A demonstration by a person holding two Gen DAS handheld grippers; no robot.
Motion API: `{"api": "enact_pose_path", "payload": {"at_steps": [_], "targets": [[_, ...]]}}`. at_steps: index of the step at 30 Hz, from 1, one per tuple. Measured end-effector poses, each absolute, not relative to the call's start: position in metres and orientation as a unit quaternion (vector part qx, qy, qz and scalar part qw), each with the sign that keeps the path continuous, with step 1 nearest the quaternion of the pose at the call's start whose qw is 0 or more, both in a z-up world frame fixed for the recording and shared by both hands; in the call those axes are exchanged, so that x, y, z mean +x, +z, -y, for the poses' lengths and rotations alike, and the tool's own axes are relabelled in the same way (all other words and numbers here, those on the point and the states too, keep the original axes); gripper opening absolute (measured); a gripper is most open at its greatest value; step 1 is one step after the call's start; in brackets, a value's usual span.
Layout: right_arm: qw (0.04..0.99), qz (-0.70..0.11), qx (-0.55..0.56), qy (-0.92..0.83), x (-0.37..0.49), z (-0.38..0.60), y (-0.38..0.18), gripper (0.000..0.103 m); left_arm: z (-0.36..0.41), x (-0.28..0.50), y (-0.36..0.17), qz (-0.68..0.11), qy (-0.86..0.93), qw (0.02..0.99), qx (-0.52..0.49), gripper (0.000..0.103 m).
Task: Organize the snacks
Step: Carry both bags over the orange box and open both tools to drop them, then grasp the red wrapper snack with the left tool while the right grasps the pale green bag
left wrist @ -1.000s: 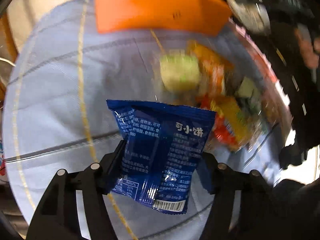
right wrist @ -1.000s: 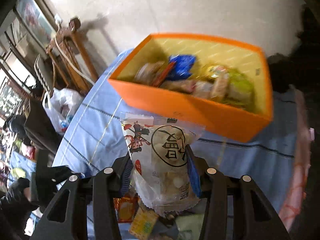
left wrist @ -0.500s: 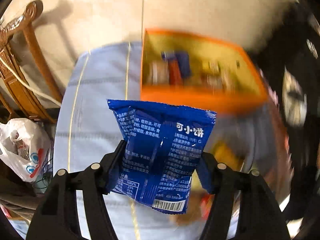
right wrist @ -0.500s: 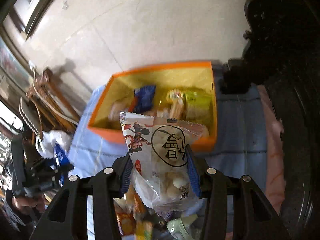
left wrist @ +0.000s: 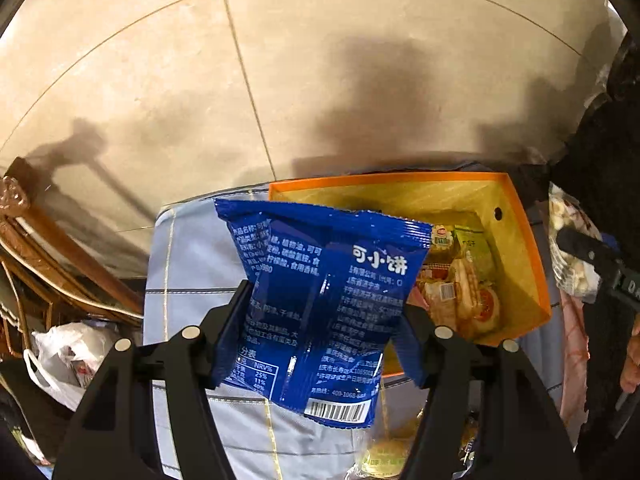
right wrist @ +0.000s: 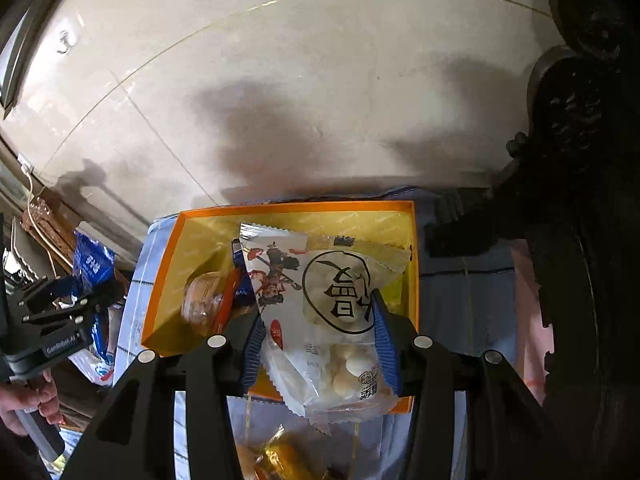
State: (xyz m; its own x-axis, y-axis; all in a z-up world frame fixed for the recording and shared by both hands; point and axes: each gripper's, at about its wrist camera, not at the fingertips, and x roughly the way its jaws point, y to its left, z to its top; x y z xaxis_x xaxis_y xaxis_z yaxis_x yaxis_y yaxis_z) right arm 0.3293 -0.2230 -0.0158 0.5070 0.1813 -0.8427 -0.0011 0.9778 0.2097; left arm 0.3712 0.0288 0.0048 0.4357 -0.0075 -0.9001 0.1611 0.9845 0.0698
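My left gripper (left wrist: 320,332) is shut on a blue snack packet (left wrist: 324,304) and holds it in the air in front of the orange box (left wrist: 528,264). The box sits on a blue tablecloth (left wrist: 188,264) and holds several snacks (left wrist: 460,292). My right gripper (right wrist: 316,344) is shut on a clear white packet of round candies (right wrist: 332,320), over the near edge of the same orange box (right wrist: 168,280). The left gripper with its blue packet also shows in the right wrist view (right wrist: 72,296), left of the box.
Loose snack packets (right wrist: 276,460) lie on the cloth in front of the box. A wooden chair (left wrist: 60,264) and a white plastic bag (left wrist: 68,360) are off the table's left side. Dark furniture (right wrist: 580,240) stands to the right. Tiled floor lies beyond.
Both grippers have swung up from the pile of loose snacks toward the orange box, each keeping its packet. The box now sits straight ahead in both views.
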Motion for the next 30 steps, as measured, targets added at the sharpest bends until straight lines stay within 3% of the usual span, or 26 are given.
{"api": "enact_pose_path", "payload": {"at_steps": [11, 12, 13, 14, 15, 22, 30], "targets": [[0.856, -0.504, 0.104, 0.054, 0.342, 0.225, -0.027, 0.048, -0.024, 0.383, -0.008, -0.537, -0.053, 0.84, 0.065, 0.064], [0.857, -0.501, 0.11, 0.054, 0.344, 0.225, -0.027, 0.056, -0.026, 0.385, -0.009, -0.531, -0.052, 0.844, 0.059, 0.072], [0.857, -0.501, 0.111, 0.053, 0.346, 0.226, -0.028, 0.068, -0.029, 0.386, -0.01, -0.522, -0.049, 0.85, 0.052, 0.098], [0.858, -0.501, 0.109, 0.044, 0.345, 0.227, -0.028, 0.098, -0.031, 0.385, -0.01, -0.506, -0.047, 0.86, 0.044, 0.099], [0.863, -0.493, 0.104, 0.037, 0.34, 0.228, -0.027, 0.099, -0.032, 0.386, -0.013, -0.506, -0.047, 0.86, 0.043, 0.099], [0.87, -0.485, 0.066, 0.067, 0.26, 0.24, -0.035, 0.099, -0.056, 0.337, -0.032, -0.526, -0.064, 0.846, 0.063, 0.099], [0.824, -0.546, -0.041, 0.147, 0.114, 0.221, -0.14, 0.099, -0.076, 0.184, -0.096, -0.531, -0.194, 0.809, 0.161, 0.099]]}}
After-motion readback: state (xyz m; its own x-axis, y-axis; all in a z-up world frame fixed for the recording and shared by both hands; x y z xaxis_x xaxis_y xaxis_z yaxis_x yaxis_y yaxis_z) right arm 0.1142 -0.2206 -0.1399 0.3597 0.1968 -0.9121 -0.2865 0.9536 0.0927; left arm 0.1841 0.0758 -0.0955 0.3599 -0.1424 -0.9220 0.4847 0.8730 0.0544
